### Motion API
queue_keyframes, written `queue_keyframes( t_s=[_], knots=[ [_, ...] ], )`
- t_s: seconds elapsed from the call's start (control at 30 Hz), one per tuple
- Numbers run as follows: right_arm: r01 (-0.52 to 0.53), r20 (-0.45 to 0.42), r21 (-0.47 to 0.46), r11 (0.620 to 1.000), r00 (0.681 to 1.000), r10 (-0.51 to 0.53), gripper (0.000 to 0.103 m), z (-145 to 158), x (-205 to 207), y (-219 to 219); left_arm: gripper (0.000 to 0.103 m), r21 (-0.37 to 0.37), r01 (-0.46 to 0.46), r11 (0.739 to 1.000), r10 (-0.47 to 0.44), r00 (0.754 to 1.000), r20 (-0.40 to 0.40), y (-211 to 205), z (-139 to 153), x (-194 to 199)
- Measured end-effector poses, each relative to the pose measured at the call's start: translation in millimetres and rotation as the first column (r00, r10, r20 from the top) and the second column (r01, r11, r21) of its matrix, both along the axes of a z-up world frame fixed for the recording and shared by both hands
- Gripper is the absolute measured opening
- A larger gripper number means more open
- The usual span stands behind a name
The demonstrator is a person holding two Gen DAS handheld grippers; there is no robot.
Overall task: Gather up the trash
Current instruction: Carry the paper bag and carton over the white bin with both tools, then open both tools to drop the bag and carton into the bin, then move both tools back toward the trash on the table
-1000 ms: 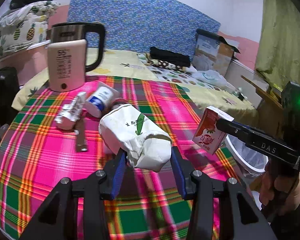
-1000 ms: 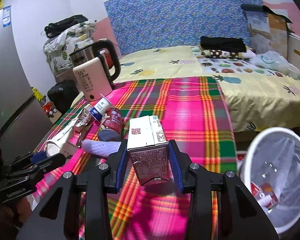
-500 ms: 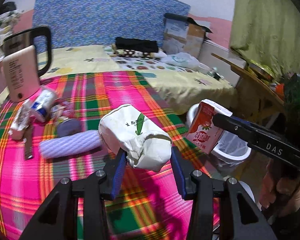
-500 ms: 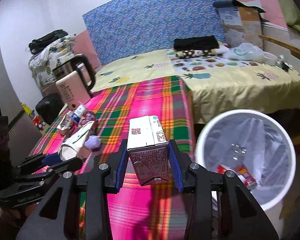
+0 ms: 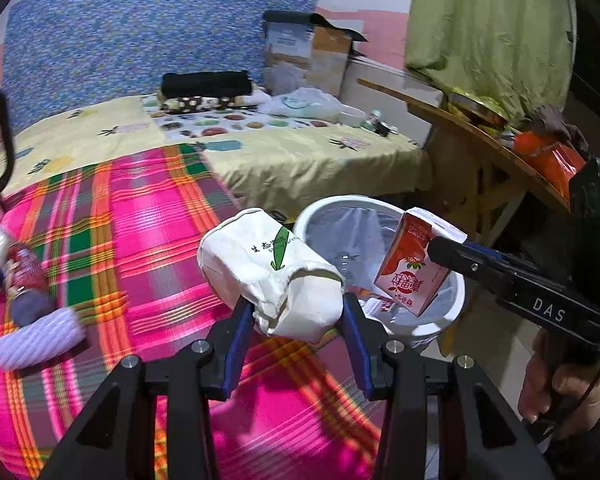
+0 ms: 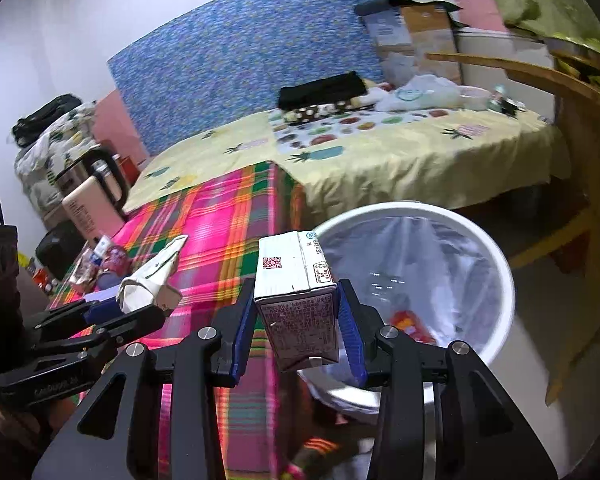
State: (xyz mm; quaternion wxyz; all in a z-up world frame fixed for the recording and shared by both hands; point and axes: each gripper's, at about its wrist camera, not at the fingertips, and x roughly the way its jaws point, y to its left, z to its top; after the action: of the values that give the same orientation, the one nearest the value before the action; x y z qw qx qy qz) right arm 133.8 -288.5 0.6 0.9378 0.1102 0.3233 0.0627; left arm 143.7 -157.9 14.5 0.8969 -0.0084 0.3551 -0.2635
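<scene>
Between the left gripper's (image 5: 296,316) blue pads sits a crumpled white paper bag (image 5: 268,276) with a green leaf print, clamped tight above the plaid cloth's (image 5: 140,216) edge. Beside it, the right gripper (image 6: 298,320) pinches a red-and-white drink carton (image 6: 296,292) over the white lined bin (image 6: 496,264) (some wrappers already inside). A purple ribbed roll (image 5: 36,336) and a kettle (image 6: 92,196) lie behind.

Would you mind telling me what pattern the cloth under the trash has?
The cloth is a pink, green and orange plaid, clearest in the left wrist view.
</scene>
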Motion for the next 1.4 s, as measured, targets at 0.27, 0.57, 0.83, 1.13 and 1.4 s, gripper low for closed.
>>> queue_keyframes(
  t_s=[0.27,0.57,0.83,1.13,1.4],
  knots=[
    [0.076,-0.024,0.009,0.997,0.997,-0.076,0.040,-9,-5,-28,0.046,0.002,0.083,0.997,-0.083,0.996,-0.012,-35,-4,9],
    [0.117,-0.063,0.014,0.993,0.991,-0.116,0.040,-18,-5,-48,0.046,0.012,0.167,0.986,-0.166,0.985,-0.040,-66,-16,15],
    [0.122,-0.103,0.018,0.992,0.987,-0.119,0.041,-27,-1,-56,0.047,0.002,0.206,0.979,-0.205,0.976,-0.068,-81,-23,24],
    [0.131,-0.139,0.003,0.991,0.982,-0.130,0.042,-33,0,-59,0.055,0.010,0.200,0.980,-0.198,0.977,-0.083,-81,-29,26],
    [0.134,-0.106,-0.007,0.991,0.985,-0.134,0.065,-26,-4,-58,0.061,-0.001,0.164,0.986,-0.164,0.985,-0.063,-69,-25,24]
  ],
)
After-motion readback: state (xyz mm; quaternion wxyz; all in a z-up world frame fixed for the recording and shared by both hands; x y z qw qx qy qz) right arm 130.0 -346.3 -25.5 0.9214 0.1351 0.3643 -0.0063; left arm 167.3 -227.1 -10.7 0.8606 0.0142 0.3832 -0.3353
